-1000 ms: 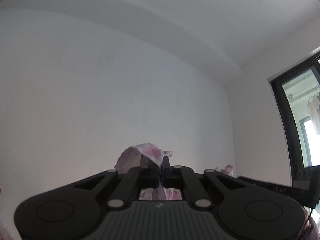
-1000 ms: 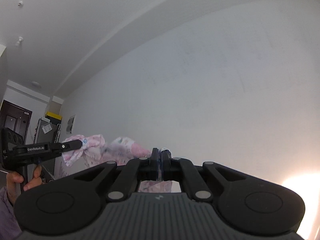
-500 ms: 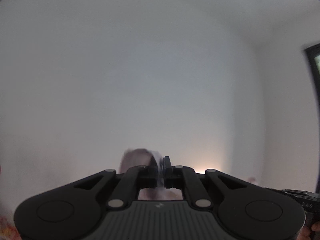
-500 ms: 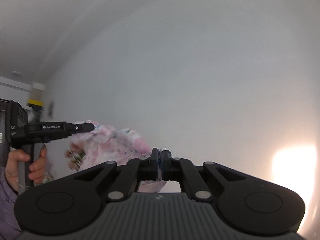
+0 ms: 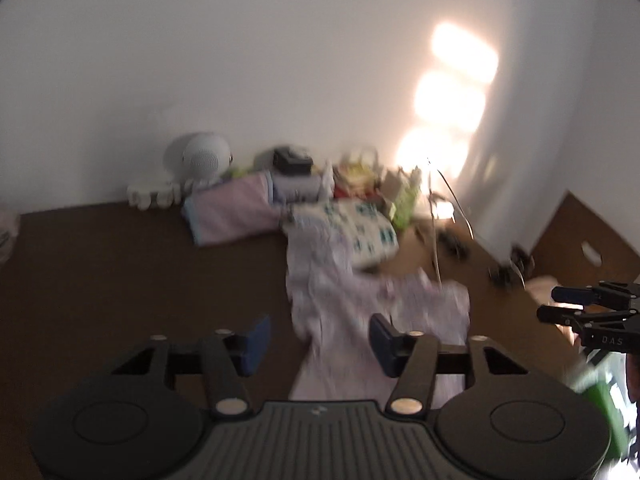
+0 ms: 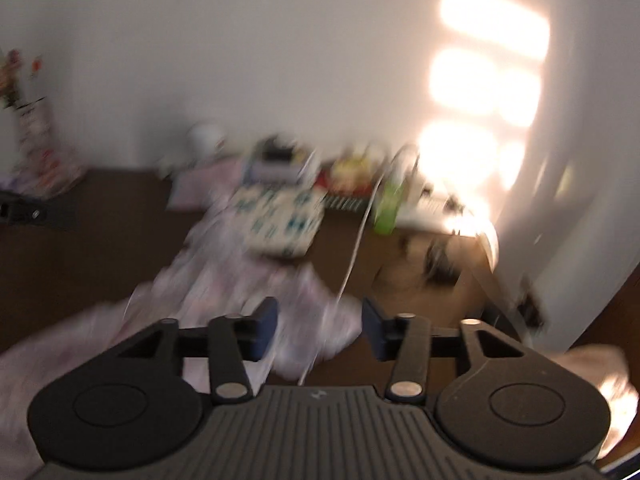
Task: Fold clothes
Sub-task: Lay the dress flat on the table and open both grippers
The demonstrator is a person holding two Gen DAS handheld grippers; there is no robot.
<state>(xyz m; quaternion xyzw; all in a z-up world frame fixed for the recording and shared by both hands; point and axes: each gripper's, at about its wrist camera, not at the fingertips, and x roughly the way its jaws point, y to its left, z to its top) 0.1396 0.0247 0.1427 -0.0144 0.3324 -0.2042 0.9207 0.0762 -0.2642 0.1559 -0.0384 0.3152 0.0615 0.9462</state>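
Garment [image 5: 360,312] apparently released, no longer aloft.

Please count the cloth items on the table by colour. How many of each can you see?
Pale pink printed garment, spread out: 1
Pink folded cloth: 1
White folded cloth with teal print: 1
Total: 3 that the blur lets me tell apart

- Clutter [image 6: 352,176] along the wall smears into unreadable blur in the right wrist view;
- pale garment [image 6: 60,352] runs off the left edge;
- right claw [image 5: 560,304] is partly cut off at the frame edge.
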